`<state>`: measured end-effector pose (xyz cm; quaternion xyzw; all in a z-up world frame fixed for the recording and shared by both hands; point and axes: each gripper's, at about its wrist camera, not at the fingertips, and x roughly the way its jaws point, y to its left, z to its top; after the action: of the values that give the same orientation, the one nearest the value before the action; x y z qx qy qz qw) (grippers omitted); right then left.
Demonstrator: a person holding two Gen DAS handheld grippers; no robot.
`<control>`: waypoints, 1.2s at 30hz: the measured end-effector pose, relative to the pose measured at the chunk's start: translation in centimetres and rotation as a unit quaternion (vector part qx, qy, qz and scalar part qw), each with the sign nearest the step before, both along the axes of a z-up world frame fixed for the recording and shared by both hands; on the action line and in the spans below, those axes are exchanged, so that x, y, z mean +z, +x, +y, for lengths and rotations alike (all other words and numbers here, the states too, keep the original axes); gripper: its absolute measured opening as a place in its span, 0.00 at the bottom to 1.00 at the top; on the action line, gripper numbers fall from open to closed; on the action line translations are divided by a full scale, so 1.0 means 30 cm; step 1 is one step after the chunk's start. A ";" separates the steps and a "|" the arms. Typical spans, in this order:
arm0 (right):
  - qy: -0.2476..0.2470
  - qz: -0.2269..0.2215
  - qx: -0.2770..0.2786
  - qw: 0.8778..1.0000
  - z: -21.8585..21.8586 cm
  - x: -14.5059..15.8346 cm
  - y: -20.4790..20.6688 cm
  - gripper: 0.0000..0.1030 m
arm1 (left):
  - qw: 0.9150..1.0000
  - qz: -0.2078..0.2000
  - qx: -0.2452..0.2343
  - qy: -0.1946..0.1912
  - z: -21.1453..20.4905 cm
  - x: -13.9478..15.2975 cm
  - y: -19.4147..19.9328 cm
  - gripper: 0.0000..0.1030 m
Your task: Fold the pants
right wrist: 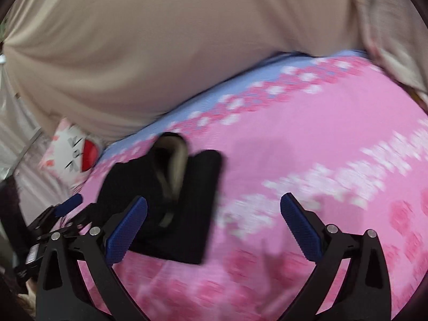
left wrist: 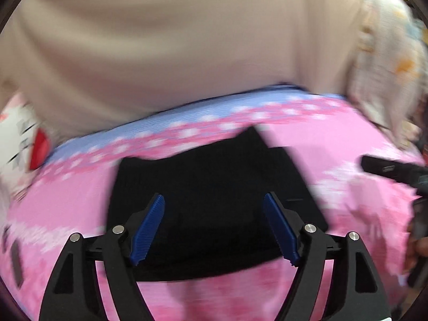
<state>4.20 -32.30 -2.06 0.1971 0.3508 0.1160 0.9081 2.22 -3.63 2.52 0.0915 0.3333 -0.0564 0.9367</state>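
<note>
The black pants (left wrist: 214,184) lie folded into a compact block on the pink flowered bedspread (left wrist: 334,144). My left gripper (left wrist: 214,200) is open and empty, hovering just above the near half of the pants. In the right wrist view the pants (right wrist: 192,200) lie to the left, with a pale lining or label (right wrist: 174,165) showing on top. My right gripper (right wrist: 214,203) is open and empty over the bedspread (right wrist: 307,133), its left finger (right wrist: 128,227) over the pants' near edge. Both views are blurred by motion.
A beige curtain or cloth (left wrist: 174,40) hangs behind the bed. A white cat-face pillow (right wrist: 75,155) sits at the far left edge; it also shows in the left wrist view (left wrist: 24,139). The right gripper's tip (left wrist: 388,168) enters the left wrist view at right.
</note>
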 end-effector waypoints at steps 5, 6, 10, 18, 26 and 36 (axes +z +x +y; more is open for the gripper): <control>-0.033 0.039 0.089 0.995 0.226 -0.030 0.192 0.95 | 0.993 0.015 0.113 -0.015 0.279 -0.018 0.039 0.72; -0.042 0.048 0.092 0.994 0.257 -0.047 0.226 0.95 | 0.992 0.015 0.123 -0.017 0.311 -0.021 0.036 0.72; -0.057 0.074 0.091 0.991 0.331 -0.115 0.316 0.96 | 0.987 0.015 0.159 -0.024 0.443 -0.033 0.025 0.72; -0.060 0.042 0.107 0.992 0.399 -0.039 0.277 0.12 | 0.986 0.025 0.161 -0.022 0.522 -0.068 0.065 0.72; -0.078 0.086 0.032 0.993 0.256 -0.160 0.159 0.12 | 0.990 0.051 0.132 -0.028 0.496 -0.144 0.114 0.73; -0.059 0.069 0.043 0.995 0.273 -0.092 0.219 0.59 | 0.989 0.047 0.141 -0.019 0.492 -0.150 0.127 0.73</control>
<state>10.76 -24.11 -4.83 0.1353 0.4271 0.1204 0.8859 6.03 11.14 -1.99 0.0228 0.3854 0.0653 0.9202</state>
